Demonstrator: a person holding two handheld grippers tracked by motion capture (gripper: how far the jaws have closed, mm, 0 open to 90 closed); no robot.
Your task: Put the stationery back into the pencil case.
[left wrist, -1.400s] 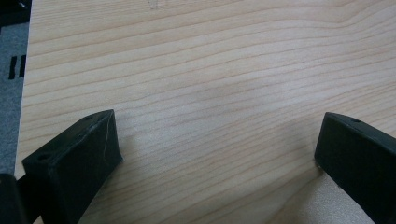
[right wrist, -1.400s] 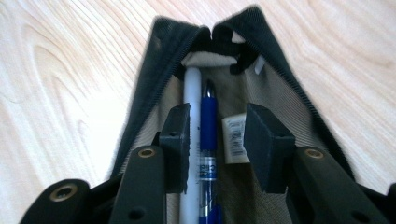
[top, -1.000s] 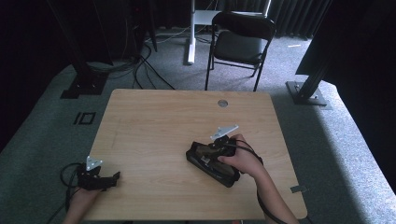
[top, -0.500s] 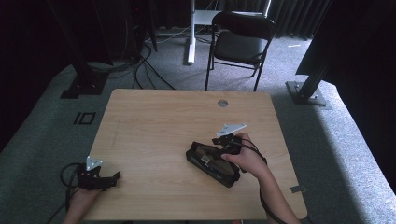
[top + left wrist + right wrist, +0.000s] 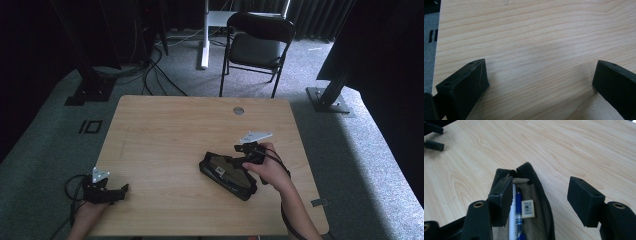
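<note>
My right gripper (image 5: 540,200) hangs over the open pencil case (image 5: 227,172) near the table's (image 5: 165,130) right edge, jaws just been opening, gripping nothing. Left gripper (image 5: 117,191) sits wide open at the table's front-left corner.

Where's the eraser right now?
In the right gripper view, the eraser lies inside the open pencil case, just right of the blue pen, below the right gripper.

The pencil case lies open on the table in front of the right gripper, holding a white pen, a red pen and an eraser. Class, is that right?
One detail is wrong: the second pen is blue, not red, as the right gripper view shows. Otherwise the statement holds: the pencil case lies open on the table before the right gripper, holding a white pen and an eraser.
</note>
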